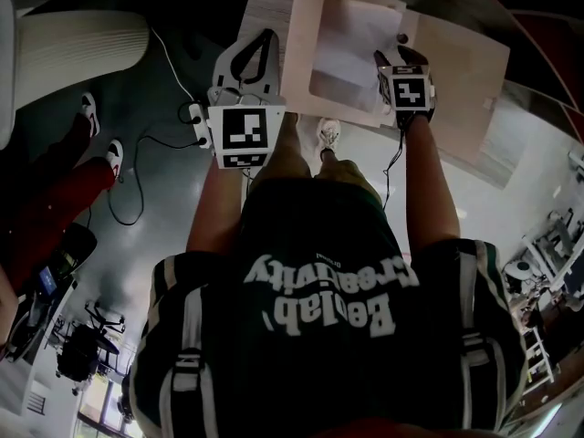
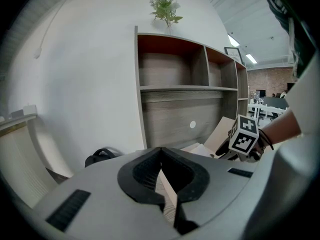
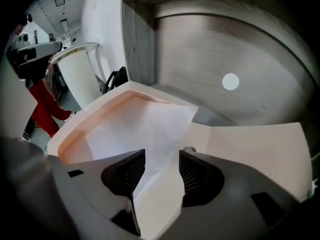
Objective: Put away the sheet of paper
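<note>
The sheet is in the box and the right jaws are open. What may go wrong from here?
1. The sheet of paper does not lie flat: one edge leans up the box wall, between the open jaws of the right gripper; lifting away might drag it out.
2. Closing the lid now would likely crease that edge.

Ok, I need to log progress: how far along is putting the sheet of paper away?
Done, it seems: the sheet of paper lies in the open box. In hand: nothing. The right gripper has its jaws apart around one corner of the sheet without pressing it, and the left gripper is shut beside the box. Left: probably drawing the right gripper clear and perhaps closing the lid, which lies open.
</note>
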Action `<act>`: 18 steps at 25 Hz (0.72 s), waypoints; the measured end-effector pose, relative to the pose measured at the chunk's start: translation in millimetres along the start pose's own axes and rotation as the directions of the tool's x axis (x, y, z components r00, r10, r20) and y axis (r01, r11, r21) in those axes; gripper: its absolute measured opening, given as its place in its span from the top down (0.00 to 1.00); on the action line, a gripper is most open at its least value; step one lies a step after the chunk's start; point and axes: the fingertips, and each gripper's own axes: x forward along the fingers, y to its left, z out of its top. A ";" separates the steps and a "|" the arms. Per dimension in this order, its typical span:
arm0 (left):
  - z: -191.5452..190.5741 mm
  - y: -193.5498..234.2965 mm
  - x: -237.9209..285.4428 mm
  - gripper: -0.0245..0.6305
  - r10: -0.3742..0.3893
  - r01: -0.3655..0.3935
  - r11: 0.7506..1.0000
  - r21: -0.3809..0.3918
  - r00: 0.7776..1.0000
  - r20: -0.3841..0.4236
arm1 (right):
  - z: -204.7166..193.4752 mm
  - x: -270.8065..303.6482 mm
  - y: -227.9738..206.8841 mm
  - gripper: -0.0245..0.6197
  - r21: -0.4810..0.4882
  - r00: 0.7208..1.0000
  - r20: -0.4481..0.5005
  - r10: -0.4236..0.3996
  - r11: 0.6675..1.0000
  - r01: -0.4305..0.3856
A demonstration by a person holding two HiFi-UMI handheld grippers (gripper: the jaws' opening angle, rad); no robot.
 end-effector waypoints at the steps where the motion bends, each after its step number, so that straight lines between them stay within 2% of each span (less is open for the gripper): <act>1: 0.3 -1.2 0.8 0.93 -0.001 0.001 1.000 0.001 1.000 0.000 | 3.4 -4.6 -8.6 0.63 0.015 0.999 0.025 -0.034 0.999 0.034; 3: 0.5 -4.4 2.6 0.93 -0.005 0.005 1.000 0.001 1.000 -0.001 | 12.3 -11.5 -20.0 0.65 0.042 0.994 0.084 -0.073 0.997 0.070; 5: 0.5 -7.7 4.7 0.93 -0.010 0.010 1.000 0.002 1.000 -0.003 | 20.8 -13.4 -23.6 0.86 0.044 0.987 0.134 -0.085 0.996 0.080; 8: 0.6 -10.4 7.1 0.93 -0.014 0.014 1.000 0.003 1.000 -0.006 | 25.8 -2.7 -18.9 0.89 0.014 0.989 0.138 -0.050 0.999 0.048; 13: -2.9 -5.3 9.0 0.93 -0.006 0.006 1.000 0.003 1.000 -0.017 | 18.5 24.7 -9.0 0.90 0.001 0.998 0.063 0.019 1.000 -0.019; 18: -6.5 1.7 10.8 0.93 0.003 -0.003 1.000 -0.001 1.000 -0.024 | 4.2 44.2 -3.5 0.90 -0.005 0.999 0.001 0.053 0.999 -0.053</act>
